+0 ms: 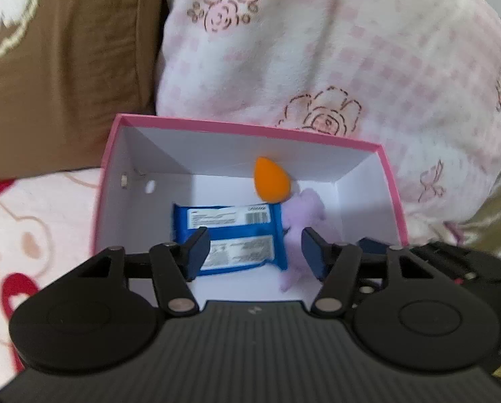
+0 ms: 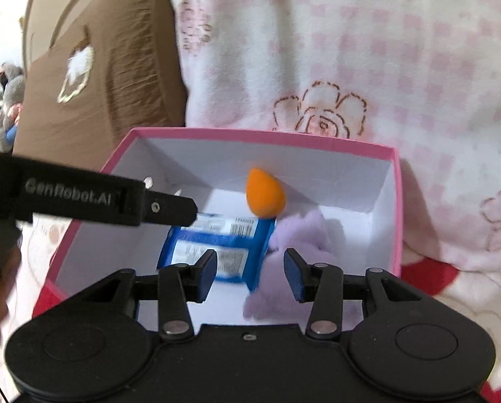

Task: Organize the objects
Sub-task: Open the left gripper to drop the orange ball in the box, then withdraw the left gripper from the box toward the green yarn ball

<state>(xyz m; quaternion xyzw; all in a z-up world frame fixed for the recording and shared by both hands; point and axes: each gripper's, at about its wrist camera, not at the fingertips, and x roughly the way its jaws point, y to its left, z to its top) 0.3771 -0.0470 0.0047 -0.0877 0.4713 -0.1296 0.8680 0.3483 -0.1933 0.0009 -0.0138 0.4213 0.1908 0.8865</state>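
Note:
A pink box (image 1: 243,129) with a white inside stands open on the bedding. In it lie a blue packet (image 1: 237,231) with white labels, an orange egg-shaped sponge (image 1: 272,179) against the far wall, and a lilac plush piece (image 1: 304,215) to the packet's right. My left gripper (image 1: 254,252) hovers over the box's near edge, open, with nothing between its pads. In the right wrist view the same box (image 2: 260,137), packet (image 2: 217,241), sponge (image 2: 265,194) and lilac plush (image 2: 301,231) show. My right gripper (image 2: 250,273) is open above them and holds nothing.
A brown cushion (image 1: 65,67) leans behind the box at the left. A pink-and-white floral blanket (image 1: 351,50) rises behind and to the right. Cartoon-print bedding (image 1: 25,235) lies at the left. A black lettered bar of the other tool (image 2: 82,198) crosses the box's left side.

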